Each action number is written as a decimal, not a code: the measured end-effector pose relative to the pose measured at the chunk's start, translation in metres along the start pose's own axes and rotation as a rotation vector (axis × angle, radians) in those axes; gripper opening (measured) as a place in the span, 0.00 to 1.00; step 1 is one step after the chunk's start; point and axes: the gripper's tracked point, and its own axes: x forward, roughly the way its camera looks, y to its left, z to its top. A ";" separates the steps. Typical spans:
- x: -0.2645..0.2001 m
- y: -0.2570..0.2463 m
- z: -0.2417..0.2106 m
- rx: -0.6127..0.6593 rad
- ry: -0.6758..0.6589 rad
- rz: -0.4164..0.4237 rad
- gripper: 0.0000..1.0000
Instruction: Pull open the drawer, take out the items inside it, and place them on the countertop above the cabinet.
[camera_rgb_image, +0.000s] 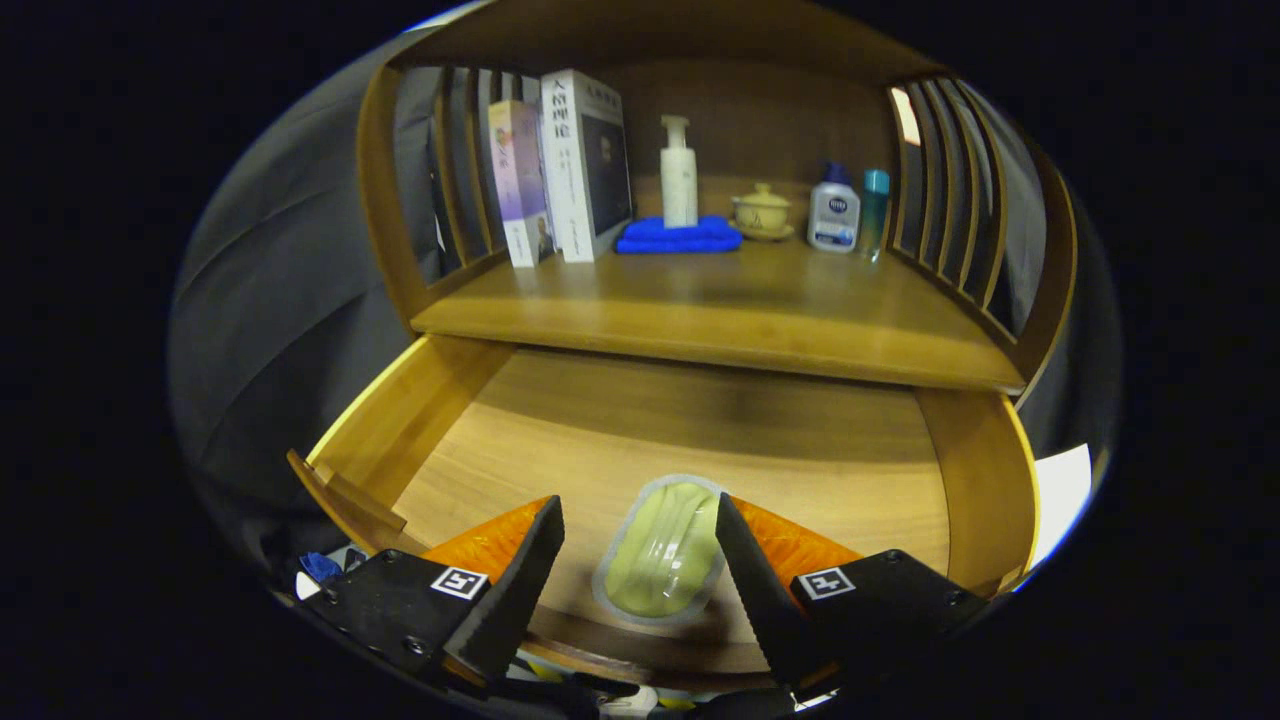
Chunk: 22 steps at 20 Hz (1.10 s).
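The claw is held wide open, nothing gripped, its fingers set either side of a sealed green packet lying near the front of the open drawer. The packet is judged light, its glossy film slippery and soft; it is best pinched across its narrow middle. Beyond, the surface carries books, a blue cloth and bottles.
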 end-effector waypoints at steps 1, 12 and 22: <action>0.007 -0.002 -0.002 0.010 0.029 -0.002 0.96; 0.033 -0.015 -0.013 0.052 0.119 -0.074 0.45; 0.017 -0.007 0.005 0.017 -0.030 -0.054 0.22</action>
